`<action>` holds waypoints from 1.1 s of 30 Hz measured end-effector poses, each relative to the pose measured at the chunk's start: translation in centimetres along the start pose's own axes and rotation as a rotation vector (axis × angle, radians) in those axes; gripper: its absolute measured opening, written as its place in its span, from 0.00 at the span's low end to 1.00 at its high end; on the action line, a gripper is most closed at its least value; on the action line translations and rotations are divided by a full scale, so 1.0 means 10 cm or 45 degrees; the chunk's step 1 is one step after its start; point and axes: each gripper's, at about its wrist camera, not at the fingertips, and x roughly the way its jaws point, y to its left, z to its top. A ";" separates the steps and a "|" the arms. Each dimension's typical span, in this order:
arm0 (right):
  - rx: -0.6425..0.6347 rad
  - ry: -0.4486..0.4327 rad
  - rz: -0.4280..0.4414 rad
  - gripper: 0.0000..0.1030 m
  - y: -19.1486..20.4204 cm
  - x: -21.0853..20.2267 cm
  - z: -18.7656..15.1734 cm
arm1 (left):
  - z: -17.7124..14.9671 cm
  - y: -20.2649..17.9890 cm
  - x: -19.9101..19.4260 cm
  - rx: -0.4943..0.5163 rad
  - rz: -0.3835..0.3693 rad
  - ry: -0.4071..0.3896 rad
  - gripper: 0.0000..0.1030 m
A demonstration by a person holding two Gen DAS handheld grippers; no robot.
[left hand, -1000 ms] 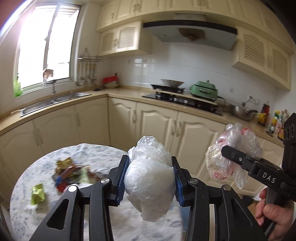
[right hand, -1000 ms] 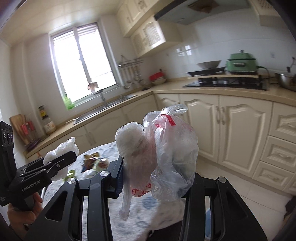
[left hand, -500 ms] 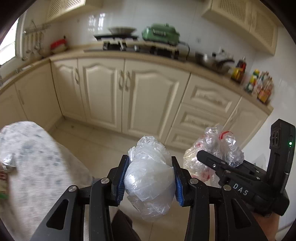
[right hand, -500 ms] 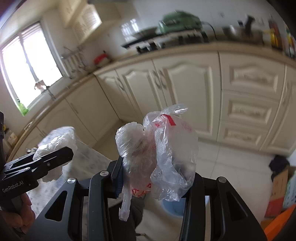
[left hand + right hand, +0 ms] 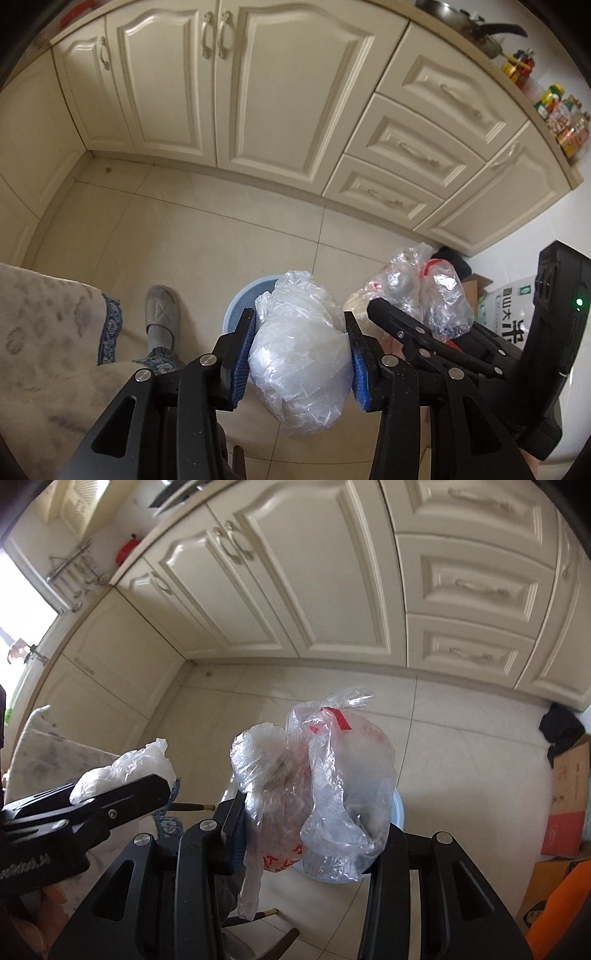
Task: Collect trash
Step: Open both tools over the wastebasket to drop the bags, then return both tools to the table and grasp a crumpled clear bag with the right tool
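clear bag (image 5: 347, 782) with red print, pale blue bin (image 5: 251, 295), cream cabinets (image 5: 258, 92).

we look down on a pale beige tiled floor (image 5: 207, 236) that meets a curved run of cream cabinets (image 5: 284, 92) with raised-panel doors, metal handles and a stack of three drawers (image 5: 413, 147). above them a tan countertop (image 5: 546, 122) carries bottles and jars (image 5: 561, 114) and a dark pan (image 5: 476, 29), while cardboard boxes (image 5: 569, 797) stand on the floor by a white wall. daylight comes from a window (image 5: 22, 605) at the far left, beside a rack of hanging utensils (image 5: 74, 572), and a grey-mottled tablecloth with a blue border (image 5: 44, 332) drapes at the left.
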 end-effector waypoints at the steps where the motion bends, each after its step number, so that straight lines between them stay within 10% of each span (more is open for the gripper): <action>1: 0.013 0.013 -0.008 0.44 -0.04 0.06 0.01 | 0.00 -0.01 0.08 0.006 0.011 0.022 0.44; 5: 0.063 0.042 0.003 0.60 -0.20 0.19 0.03 | 0.09 -0.09 0.25 -0.007 0.073 0.033 0.72; 12: 0.138 0.015 -0.029 1.00 -0.34 0.08 -0.06 | 0.20 -0.20 0.11 -0.002 0.163 -0.044 0.88; 22: 0.124 -0.109 -0.036 1.00 0.00 -0.53 -0.05 | 0.02 -0.32 -0.81 0.002 0.180 -0.296 0.98; 33: -0.127 -0.363 0.142 1.00 1.49 -1.60 -0.14 | -1.21 0.46 -2.62 -0.139 0.226 -0.718 0.99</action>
